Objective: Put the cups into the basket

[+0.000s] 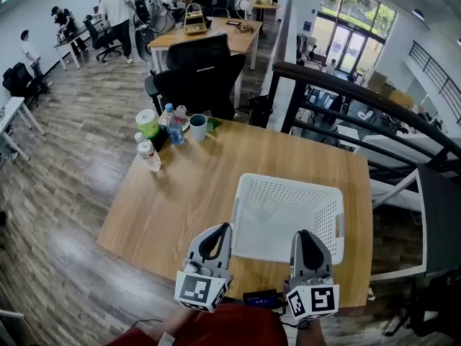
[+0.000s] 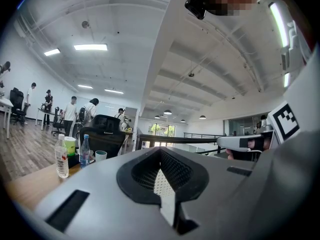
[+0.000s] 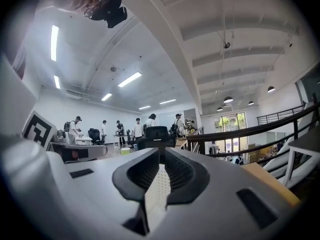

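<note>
Two grippers wait at the near edge of the tabletop [image 1: 180, 193] in the head view: the left gripper [image 1: 224, 228] just beside the white basket's [image 1: 328, 222] near left corner, the right gripper [image 1: 301, 235] over its near rim. No cup is in the basket yet. The teal cup [image 1: 198, 127] stands upright at the far left corner, well apart from the basket. It is crowded by two water bottles [image 1: 175, 130] and a green-lidded tub [image 1: 148, 123]; I cannot tell whether the tub counts as a cup. A black office chair [image 1: 202, 71] stands behind.

Judgement: the step in hand is the reach for the cup. The left gripper has the clearer line, passing left of the basket. Its jaws should part before arrival and come in level from the cup's open right side, so the bottles are not knocked.

Left gripper view: the jaws are together, pads meeting along one seam, with nothing between them. Cup and bottles show far off at the left.

Right gripper view: the jaws stand closed here too, pads meeting, holding and touching nothing. Only the chair and the room lie ahead.
</note>
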`<state>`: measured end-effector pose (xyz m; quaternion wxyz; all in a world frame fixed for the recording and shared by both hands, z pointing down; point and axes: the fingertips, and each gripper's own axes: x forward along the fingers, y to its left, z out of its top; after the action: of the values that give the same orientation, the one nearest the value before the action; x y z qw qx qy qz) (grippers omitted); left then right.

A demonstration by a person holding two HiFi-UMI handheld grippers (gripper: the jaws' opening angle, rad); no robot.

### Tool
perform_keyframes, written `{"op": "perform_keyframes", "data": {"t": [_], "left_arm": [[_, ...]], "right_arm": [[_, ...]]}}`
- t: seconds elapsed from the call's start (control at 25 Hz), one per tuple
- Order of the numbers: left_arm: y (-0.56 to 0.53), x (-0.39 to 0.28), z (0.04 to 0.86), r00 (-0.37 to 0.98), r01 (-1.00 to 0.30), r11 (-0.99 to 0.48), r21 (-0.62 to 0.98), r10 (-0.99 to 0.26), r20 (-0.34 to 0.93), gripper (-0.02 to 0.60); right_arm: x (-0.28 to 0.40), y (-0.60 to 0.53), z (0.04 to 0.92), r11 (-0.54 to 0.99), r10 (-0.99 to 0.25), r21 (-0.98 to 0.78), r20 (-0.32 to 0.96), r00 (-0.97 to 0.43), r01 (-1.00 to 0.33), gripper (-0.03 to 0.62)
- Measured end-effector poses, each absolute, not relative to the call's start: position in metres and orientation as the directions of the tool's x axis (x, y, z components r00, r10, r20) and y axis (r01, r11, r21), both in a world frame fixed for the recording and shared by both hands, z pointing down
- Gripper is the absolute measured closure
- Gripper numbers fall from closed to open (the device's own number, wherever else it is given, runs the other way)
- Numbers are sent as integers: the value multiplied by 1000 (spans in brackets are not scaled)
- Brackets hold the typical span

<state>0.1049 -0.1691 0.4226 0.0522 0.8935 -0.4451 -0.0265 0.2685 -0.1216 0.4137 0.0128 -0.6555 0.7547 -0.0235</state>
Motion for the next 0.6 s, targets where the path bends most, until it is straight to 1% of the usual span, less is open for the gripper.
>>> {"op": "perform_keyframes", "data": {"t": [0.08, 0.16, 0.6], "left_arm": [[-169, 105, 423, 600, -794, -596, 116, -800, -2, 575], [-170, 104, 421, 600, -795, -596, 115, -800, 0, 575], [-170, 105, 419, 603, -793, -600, 107, -797, -2, 575]], "right_arm": [[270, -122, 413, 139, -990, -71, 3, -139, -988, 571], [270, -122, 411, 141, -990, -76, -2, -141, -987, 582], [267, -124, 410, 150, -989, -31, 3, -151, -988, 583]]}}
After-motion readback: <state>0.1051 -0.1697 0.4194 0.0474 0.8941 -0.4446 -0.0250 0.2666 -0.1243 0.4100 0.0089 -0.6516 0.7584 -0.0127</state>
